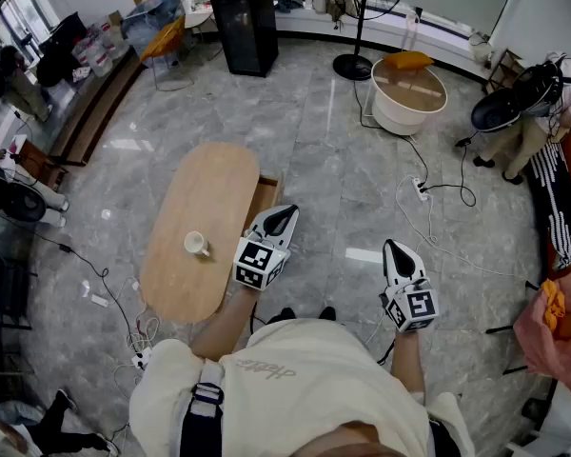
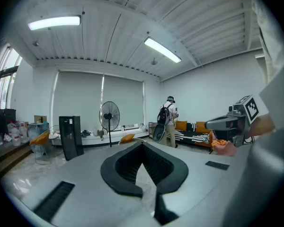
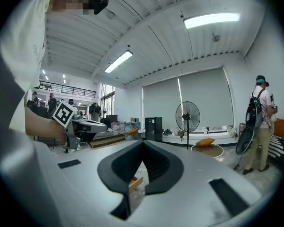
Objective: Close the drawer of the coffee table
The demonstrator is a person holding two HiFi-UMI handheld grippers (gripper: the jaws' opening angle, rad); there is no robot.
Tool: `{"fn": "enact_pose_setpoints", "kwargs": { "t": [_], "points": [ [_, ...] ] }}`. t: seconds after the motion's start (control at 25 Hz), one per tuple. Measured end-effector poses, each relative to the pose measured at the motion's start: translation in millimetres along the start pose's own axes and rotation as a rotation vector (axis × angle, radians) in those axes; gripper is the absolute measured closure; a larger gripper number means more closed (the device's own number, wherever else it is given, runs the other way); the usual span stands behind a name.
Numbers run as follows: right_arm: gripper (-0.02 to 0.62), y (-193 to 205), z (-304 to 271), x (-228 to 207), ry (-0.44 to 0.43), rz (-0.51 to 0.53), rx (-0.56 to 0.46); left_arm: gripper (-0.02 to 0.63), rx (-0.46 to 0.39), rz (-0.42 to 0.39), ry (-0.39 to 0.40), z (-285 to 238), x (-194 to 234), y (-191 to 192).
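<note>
The oval wooden coffee table [image 1: 195, 203] stands on the grey floor at my front left, with a white cup [image 1: 196, 244] on its top. Its wooden drawer [image 1: 264, 196] juts out open from the table's right side. My left gripper [image 1: 287, 211] hovers just right of the table's near end, its tip close to the drawer's near corner, jaws shut and holding nothing. My right gripper [image 1: 390, 246] hangs over bare floor further right, also shut and empty. In the right gripper view a strip of the drawer [image 3: 135, 184] shows under the right gripper [image 3: 143, 144]. The left gripper [image 2: 143, 144] faces across the room.
A round white tub table [image 1: 408, 93], a standing fan [image 1: 362, 17] and a black cabinet [image 1: 243, 22] stand at the far side. Cables and a power strip [image 1: 421, 188] lie on the floor to the right. A person [image 1: 542, 112] stands far right.
</note>
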State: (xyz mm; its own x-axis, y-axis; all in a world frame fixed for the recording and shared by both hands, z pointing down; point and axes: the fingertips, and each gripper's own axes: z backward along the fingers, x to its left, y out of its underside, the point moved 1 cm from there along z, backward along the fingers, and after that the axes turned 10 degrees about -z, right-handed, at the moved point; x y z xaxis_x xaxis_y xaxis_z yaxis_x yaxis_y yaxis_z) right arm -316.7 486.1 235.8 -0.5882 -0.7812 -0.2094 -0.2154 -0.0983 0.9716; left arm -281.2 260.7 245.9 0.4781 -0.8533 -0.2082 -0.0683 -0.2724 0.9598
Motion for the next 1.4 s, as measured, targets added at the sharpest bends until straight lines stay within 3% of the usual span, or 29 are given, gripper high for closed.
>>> {"fn": "enact_pose_setpoints", "kwargs": {
  "t": [0.28,0.48,0.68,0.84,0.96,1.08,1.24,1.4],
  "points": [
    [0.601,-10.6,9.9,-37.4,-0.009,-0.044,-0.007,0.604,0.027,0.033,-0.016,-16.5,-23.1,-2.6],
    [0.601,-8.8,7.5,-61.7,-0.022,-0.05,-0.018,0.604,0.049,0.108,-0.037,-30.1,-29.7,0.3],
    [0.601,-0.1,-3.9,-84.7,-0.081,-0.093,-0.019,0.605,0.065,0.103,-0.06,-37.0,-40.8,1.2],
    [0.601,10.5,-11.2,-93.4,-0.13,-0.029,-0.007,0.606,0.099,0.096,-0.071,-45.4,-55.0,19.4],
    [0.601,14.1,-20.6,-97.2,-0.156,-0.069,-0.001,0.604,0.115,0.119,-0.047,-56.1,-64.4,29.5],
    [0.601,12.3,-32.0,-106.1,-0.143,-0.116,0.011,0.604,0.076,0.189,-0.011,-69.6,-60.4,23.1],
    [0.601,15.5,-62.2,-123.1,-0.104,-0.029,0.04,0.606,0.063,0.158,0.03,-112.3,-43.0,29.6],
    [0.601,18.9,-100.6,-126.9,-0.088,-0.026,0.056,0.604,0.036,0.173,0.074,-152.9,-16.5,43.1]
  ]
}}
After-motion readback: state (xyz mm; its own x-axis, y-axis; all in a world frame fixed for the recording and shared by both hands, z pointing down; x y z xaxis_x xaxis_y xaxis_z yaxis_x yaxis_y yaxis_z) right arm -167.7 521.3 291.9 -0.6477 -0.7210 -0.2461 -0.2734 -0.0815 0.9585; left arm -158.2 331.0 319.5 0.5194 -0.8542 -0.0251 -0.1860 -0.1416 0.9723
